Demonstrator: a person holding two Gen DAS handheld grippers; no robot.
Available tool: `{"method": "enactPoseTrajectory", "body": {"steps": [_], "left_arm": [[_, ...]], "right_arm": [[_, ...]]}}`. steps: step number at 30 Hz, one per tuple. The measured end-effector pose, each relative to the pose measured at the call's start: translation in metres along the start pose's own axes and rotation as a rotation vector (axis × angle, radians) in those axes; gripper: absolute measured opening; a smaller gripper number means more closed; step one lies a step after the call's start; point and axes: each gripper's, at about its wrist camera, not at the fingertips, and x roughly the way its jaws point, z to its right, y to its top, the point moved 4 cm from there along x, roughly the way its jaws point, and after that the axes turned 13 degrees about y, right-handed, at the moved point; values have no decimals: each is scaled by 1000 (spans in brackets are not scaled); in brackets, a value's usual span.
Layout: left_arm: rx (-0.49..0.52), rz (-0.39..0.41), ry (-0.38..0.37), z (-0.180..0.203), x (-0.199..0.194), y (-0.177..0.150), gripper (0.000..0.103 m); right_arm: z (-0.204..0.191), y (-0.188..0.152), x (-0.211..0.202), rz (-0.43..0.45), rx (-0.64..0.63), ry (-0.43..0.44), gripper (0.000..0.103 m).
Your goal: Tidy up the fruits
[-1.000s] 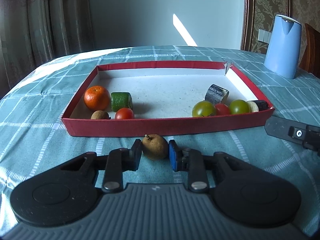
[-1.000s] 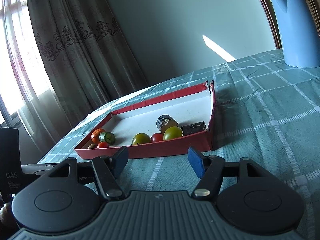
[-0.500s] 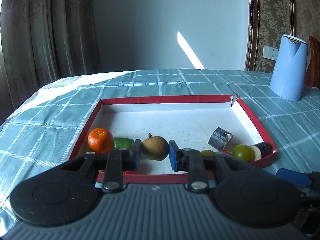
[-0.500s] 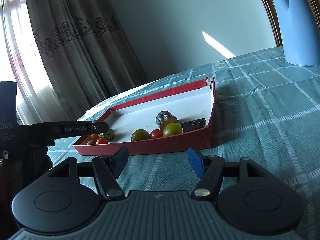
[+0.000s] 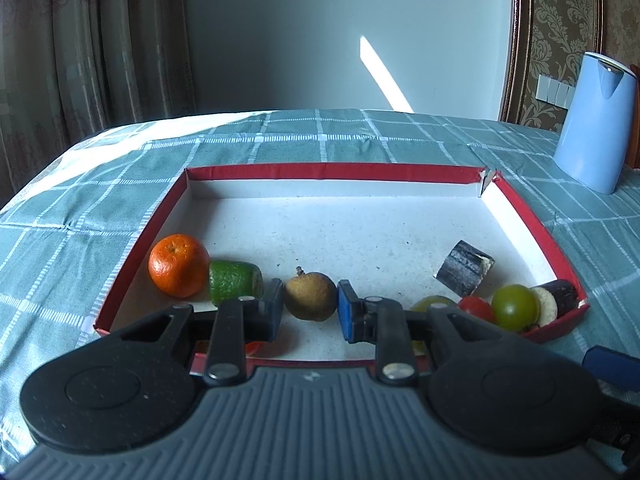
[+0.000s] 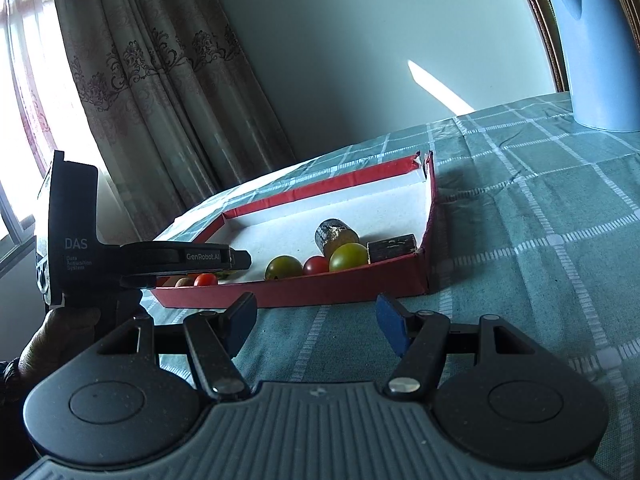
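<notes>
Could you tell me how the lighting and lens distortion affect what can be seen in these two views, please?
Left wrist view: a bright sun streak crosses the wall, the tray floor is well lit, and the brown fruit between the left gripper fingers looks sharp. Right wrist view: the window is blown out, the horizon tilts, and fisheye bending curves the kettle.

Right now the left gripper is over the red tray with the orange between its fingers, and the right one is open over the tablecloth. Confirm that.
Not quite. Between the fingers of the left gripper is the small brown fruit, not the orange, which lies by the left wall of the red tray, as the left wrist view shows. The rest holds: the right gripper is open over the tablecloth.
</notes>
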Motion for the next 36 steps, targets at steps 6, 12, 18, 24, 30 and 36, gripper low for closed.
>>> {"method": "enactPoseTrajectory", "body": {"steps": [6,12,18,24,30,36], "left_arm": [[29,-18,6,3,8,-7,26],[32,-2,6,3,3,-7,36],[8,22,2,-2,-10,-9,45],[10,126,76,-6,-45,-15,96],[11,104,62,-9,-63,-26,103],[5,77,88,-15,-71,-39,103]], "right_arm": [[0,0,0,0,0,-1,65],[0,-1,0,1,-2,-6,65],[0,0,1,-2,-8,-16,69],[-3,0,-1,6,-27,-35,74],[-5,-1,-2,9,-35,-53,74],[-16,-6,0,-5,-45,-63,74]]}}
